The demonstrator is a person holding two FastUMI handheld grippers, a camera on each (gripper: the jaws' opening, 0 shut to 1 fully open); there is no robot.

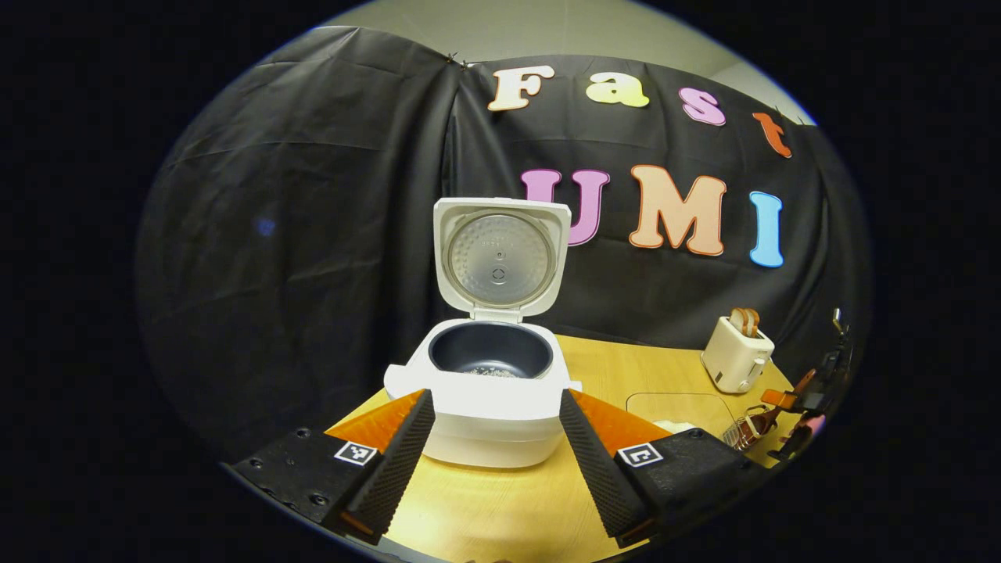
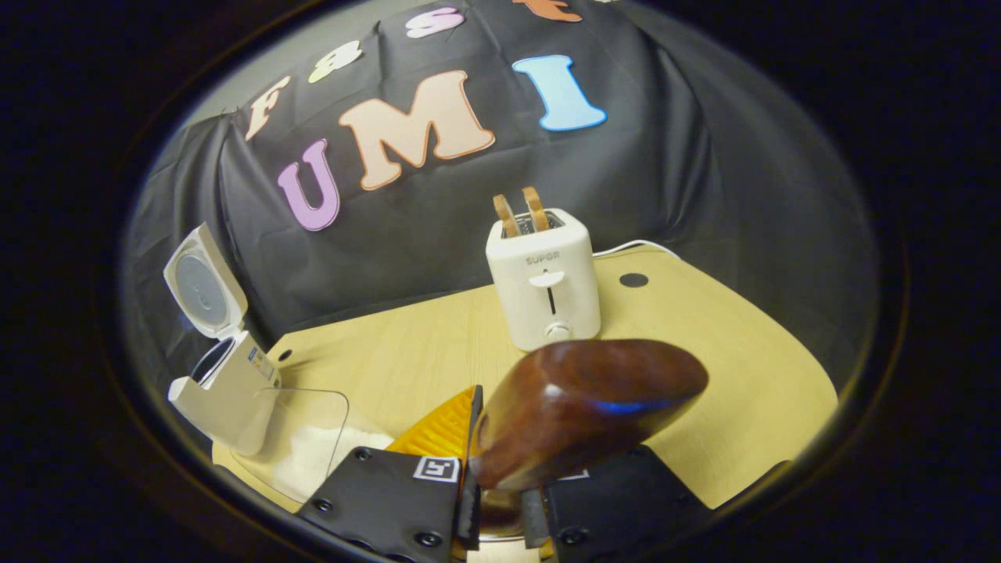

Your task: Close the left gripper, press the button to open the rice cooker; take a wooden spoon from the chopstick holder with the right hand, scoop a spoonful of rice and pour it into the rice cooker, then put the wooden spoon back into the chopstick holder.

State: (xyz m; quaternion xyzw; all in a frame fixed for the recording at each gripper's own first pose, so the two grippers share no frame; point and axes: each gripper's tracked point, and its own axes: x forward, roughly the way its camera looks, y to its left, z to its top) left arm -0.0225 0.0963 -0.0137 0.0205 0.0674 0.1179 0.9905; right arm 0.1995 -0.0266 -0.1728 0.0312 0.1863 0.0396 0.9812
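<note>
1. Left gripper view: the left claw (image 1: 494, 453) is spread wide, its fingers either side of the rice cooker (image 1: 486, 391) on the worktop (image 1: 500, 508). The lid (image 1: 500, 258) stands up, with rice grains in the pot.
2. Right gripper view: the right claw (image 2: 500, 485) is clamped on the wooden spoon (image 2: 586, 407), held up in front of the toaster (image 2: 545, 281). The rice cooker (image 2: 223, 375) stands far left.

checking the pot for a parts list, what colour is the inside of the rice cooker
Dark grey to black inner pot, inside the white rice cooker; best in the left gripper view.
</note>
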